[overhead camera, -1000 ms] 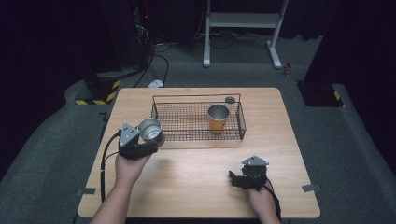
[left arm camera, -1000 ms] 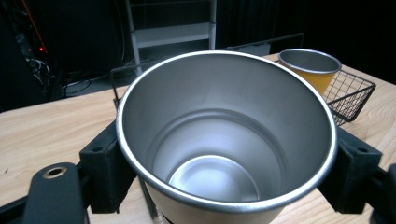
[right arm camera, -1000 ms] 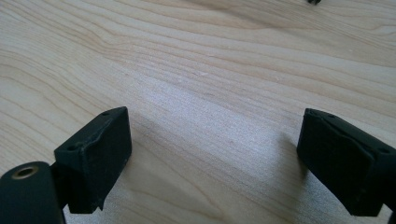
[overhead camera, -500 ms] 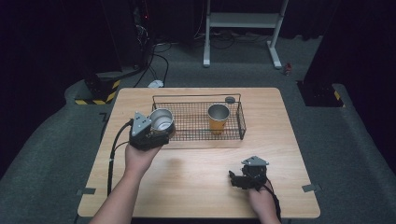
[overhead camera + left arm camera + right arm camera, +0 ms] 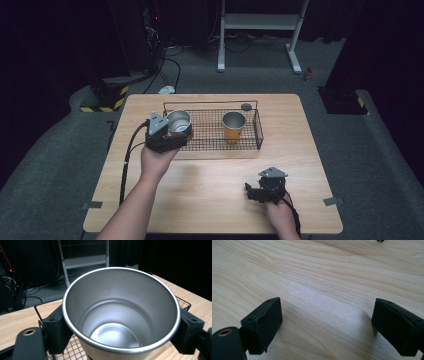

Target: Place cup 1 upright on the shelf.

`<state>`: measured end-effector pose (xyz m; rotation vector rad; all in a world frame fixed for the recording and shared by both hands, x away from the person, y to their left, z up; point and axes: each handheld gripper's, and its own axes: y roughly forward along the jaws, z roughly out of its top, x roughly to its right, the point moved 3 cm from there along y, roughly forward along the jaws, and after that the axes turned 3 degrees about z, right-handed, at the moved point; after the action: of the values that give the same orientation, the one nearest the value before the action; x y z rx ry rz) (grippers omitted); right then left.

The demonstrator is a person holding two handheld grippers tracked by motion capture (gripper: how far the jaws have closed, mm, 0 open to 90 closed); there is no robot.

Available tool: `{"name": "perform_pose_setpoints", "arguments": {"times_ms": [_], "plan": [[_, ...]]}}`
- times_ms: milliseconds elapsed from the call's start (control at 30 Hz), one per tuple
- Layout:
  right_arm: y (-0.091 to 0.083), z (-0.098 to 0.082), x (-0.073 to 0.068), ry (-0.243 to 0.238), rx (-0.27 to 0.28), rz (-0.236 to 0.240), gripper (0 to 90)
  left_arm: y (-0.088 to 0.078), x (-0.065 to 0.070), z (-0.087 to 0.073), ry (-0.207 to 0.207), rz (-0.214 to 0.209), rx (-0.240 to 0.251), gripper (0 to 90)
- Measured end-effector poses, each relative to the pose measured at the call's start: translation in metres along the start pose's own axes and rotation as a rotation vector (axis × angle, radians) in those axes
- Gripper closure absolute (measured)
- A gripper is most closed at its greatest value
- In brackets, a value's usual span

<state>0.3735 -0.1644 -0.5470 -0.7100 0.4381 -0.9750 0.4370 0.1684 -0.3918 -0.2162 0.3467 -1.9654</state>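
Observation:
My left gripper [image 5: 172,131] is shut on a silver metal cup [image 5: 178,122], held mouth up over the left end of a black wire basket [image 5: 258,131]. In the left gripper view the cup [image 5: 120,315] is empty and both pads [image 5: 53,327] press on its sides just under the rim. An orange cup with a steel inside [image 5: 233,126] stands upright in the basket's right half. My right gripper [image 5: 256,192] rests low on the table [image 5: 210,195] near the front right, open, with bare wood between its fingers [image 5: 263,323].
A small dark round object [image 5: 246,106] lies on the table behind the basket. The table's edges drop to grey carpet. A white shelf frame [image 5: 260,30] and cables lie on the floor beyond the far edge.
My left gripper has carried the silver cup to the right and a little up, from beside the basket's left end to over it. The right gripper has stayed put.

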Motion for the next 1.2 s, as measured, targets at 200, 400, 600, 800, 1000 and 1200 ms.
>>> {"name": "perform_pose_setpoints", "arguments": {"times_ms": [200,400,600,800,1000,1200], "plan": [[0.000,0.000,0.000,0.000,0.000,0.000,9.7,0.009,-0.002,0.005,0.000,-0.007,-0.006,18.7],[0.000,0.000,0.000,-0.001,0.000,0.002,9.6,0.017,-0.002,0.008,0.001,-0.013,-0.008,18.7],[0.000,0.000,0.000,-0.001,0.001,0.002,9.6,0.027,-0.007,0.006,-0.013,-0.006,-0.014,18.7],[0.000,0.000,0.000,-0.001,0.000,0.002,9.6,0.037,-0.013,0.008,-0.028,0.000,-0.012,18.7],[0.000,0.000,0.000,0.000,0.001,0.002,9.6,0.048,-0.016,0.010,-0.013,0.019,-0.017,18.7],[0.000,0.000,0.000,-0.001,0.001,0.002,9.5,0.057,-0.020,0.005,-0.013,0.033,-0.029,18.8]]}}
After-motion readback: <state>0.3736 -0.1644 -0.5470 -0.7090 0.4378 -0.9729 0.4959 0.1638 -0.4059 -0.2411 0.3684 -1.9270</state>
